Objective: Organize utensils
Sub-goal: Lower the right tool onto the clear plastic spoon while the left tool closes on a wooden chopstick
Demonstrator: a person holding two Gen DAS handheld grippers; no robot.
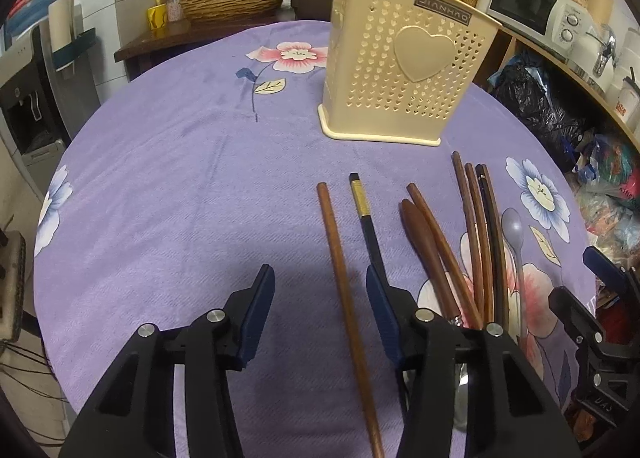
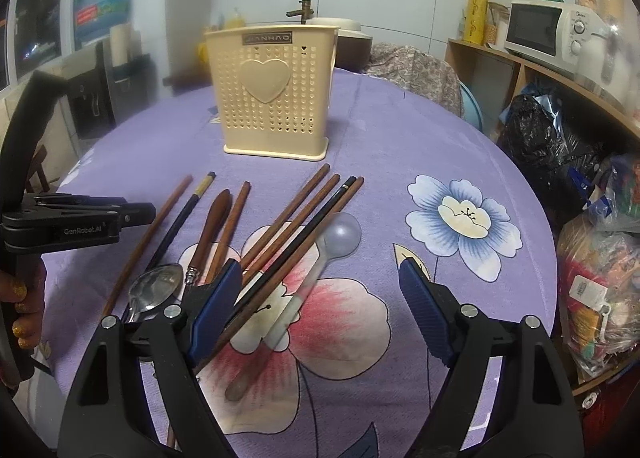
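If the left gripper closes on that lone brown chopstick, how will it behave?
The brown chopstick looks like stiff wood, so it probably won't bend. It is round and thin, so it may roll on the cloth if nudged. It lies between the left gripper's open jaws near one end, so it may droop when lifted.

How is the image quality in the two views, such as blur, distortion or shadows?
Left wrist view: sharp; fisheye bends the table edge; the left gripper casts a dark shadow on the cloth. Right wrist view: background hazy on the left; pale plastic spoon looks soft.
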